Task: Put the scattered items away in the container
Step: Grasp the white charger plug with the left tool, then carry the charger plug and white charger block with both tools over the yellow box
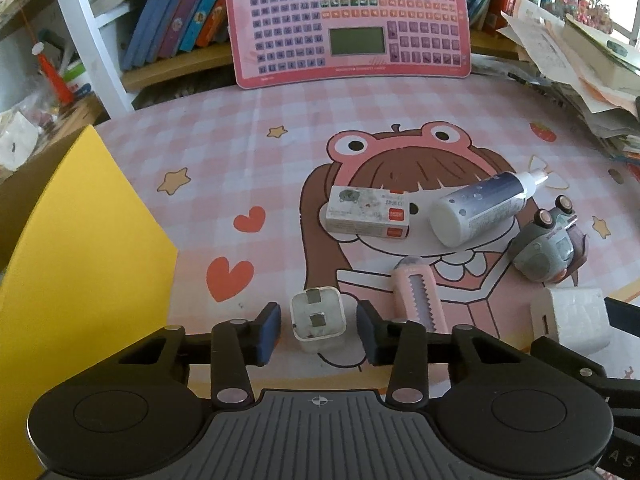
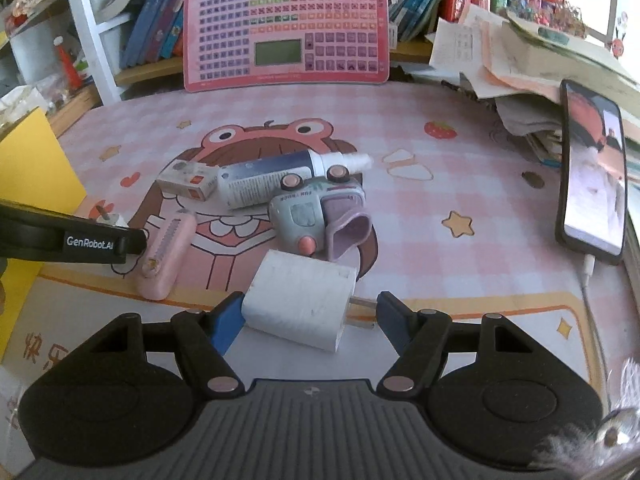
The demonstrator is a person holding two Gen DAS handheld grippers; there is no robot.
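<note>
My left gripper (image 1: pixel 318 330) stands low over the pink cartoon mat, straddling a small white plug adapter (image 1: pixel 318 320) that lies prongs up. A thin gap shows on each side, so the gripper is open. My right gripper (image 2: pixel 310 320) brackets a larger white charger (image 2: pixel 300 304) lying on its side. One pad sits at its body, the other at its prong tips, with no visible squeeze. Behind lie a pink utility knife (image 1: pixel 416 296), a small printed box (image 1: pixel 368 216), a white-and-blue bottle (image 1: pixel 476 208) and a grey toy truck (image 2: pixel 316 216). The yellow container (image 1: pixel 80 220) stands at the left.
A pink learning tablet (image 1: pixel 348 20) leans against a shelf of books at the back. A pile of papers (image 2: pixel 520 60) crowds the right side. A phone (image 2: pixel 592 176) with a white cable lies at the right edge. My left gripper's arm (image 2: pixel 72 240) crosses the right wrist view.
</note>
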